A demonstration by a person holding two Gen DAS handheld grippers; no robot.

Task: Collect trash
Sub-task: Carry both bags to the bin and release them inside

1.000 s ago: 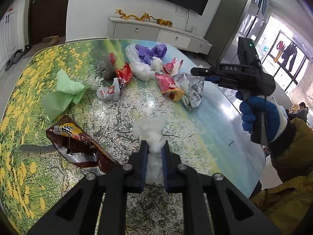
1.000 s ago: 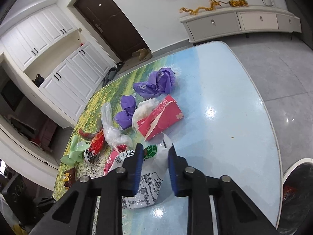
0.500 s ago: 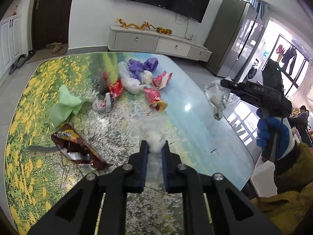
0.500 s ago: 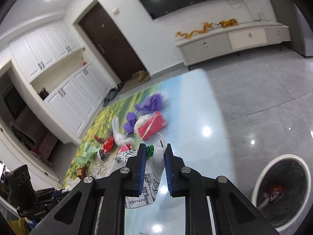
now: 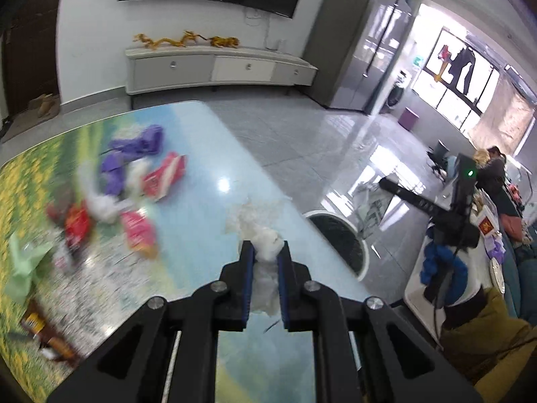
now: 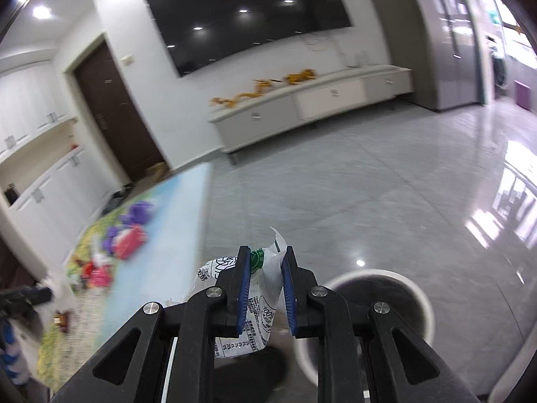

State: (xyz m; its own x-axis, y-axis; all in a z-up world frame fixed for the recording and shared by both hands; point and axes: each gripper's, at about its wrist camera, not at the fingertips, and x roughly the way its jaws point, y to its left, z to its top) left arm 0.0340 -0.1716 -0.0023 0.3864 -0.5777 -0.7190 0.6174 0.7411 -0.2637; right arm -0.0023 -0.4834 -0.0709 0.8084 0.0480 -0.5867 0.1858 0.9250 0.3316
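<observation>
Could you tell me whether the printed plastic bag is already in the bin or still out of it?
Out: the printed plastic bag is clamped in the right gripper, beside the white bin.

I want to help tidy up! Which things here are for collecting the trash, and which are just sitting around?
For the job:
white tissue wad in left gripper
printed plastic bag in right gripper
trash bin
wrappers on table

Just there:
TV
gold dragon ornament
</observation>
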